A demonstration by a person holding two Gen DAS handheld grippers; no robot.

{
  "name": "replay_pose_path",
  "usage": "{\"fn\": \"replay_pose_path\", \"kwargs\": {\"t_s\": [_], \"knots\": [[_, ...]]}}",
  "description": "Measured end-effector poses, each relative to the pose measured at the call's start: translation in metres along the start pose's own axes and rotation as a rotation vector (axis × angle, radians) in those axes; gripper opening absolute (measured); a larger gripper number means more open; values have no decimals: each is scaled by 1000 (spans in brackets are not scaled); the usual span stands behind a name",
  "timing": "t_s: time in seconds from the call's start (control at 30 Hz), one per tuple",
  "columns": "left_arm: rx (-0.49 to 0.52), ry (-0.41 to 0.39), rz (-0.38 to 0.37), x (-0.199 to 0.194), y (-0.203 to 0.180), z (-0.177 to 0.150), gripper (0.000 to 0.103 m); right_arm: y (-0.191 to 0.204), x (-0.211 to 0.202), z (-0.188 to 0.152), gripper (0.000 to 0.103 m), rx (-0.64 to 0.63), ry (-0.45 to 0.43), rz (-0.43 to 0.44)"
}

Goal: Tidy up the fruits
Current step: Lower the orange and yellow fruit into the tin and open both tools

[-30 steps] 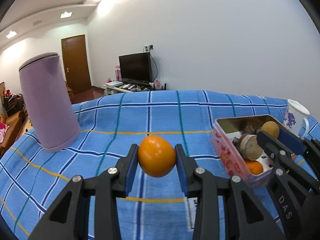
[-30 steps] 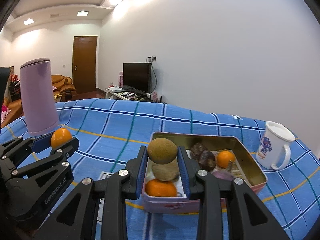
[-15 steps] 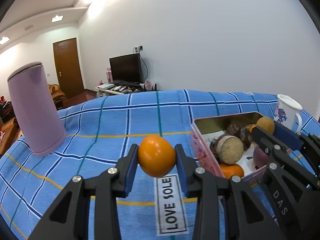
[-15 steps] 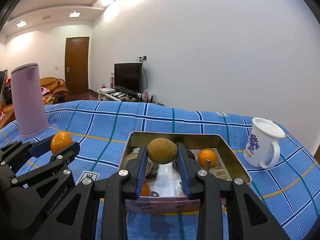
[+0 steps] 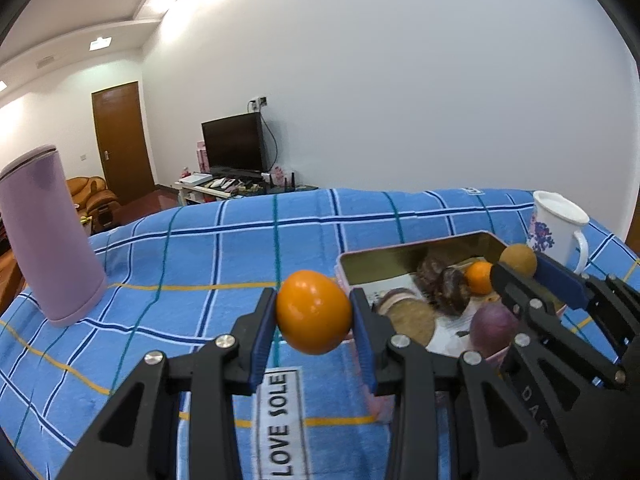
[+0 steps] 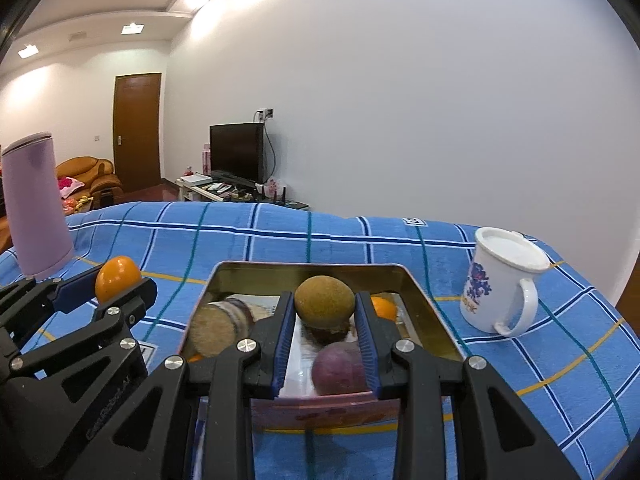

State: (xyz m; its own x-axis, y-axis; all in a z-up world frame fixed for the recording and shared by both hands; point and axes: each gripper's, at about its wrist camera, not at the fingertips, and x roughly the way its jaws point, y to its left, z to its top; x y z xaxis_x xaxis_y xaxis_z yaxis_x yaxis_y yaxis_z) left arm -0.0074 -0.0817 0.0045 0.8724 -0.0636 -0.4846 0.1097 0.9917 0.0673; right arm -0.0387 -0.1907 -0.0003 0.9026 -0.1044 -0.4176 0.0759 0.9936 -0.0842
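My left gripper is shut on an orange fruit and holds it above the blue cloth, just left of the pink tin. My right gripper is shut on a brown-green round fruit and holds it over the open tin. The tin holds a purple fruit, a small orange, a tan round fruit and dark fruits. The left gripper with its orange fruit shows at the left of the right wrist view.
A tall lilac tumbler stands at the left on the blue plaid cloth. A white lidded mug stands right of the tin. A "LOVE SOLE" label lies on the cloth below the left gripper.
Both grippers have moved right and toward the tin with their fruits. The right gripper's fruit now hangs over the tin's middle; the left gripper's orange is at the tin's left edge.
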Motion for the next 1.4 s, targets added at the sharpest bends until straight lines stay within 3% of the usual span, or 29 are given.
{"fn": "replay_pose_path", "kwargs": {"t_s": [0.77,1.4], "knots": [[7,18,-52,25,-49,14,38,-56,34,5,33,32,55,-100],[-5,50,-67,48,-57,16,38,-58,58,13,33,8,99,-76]]}}
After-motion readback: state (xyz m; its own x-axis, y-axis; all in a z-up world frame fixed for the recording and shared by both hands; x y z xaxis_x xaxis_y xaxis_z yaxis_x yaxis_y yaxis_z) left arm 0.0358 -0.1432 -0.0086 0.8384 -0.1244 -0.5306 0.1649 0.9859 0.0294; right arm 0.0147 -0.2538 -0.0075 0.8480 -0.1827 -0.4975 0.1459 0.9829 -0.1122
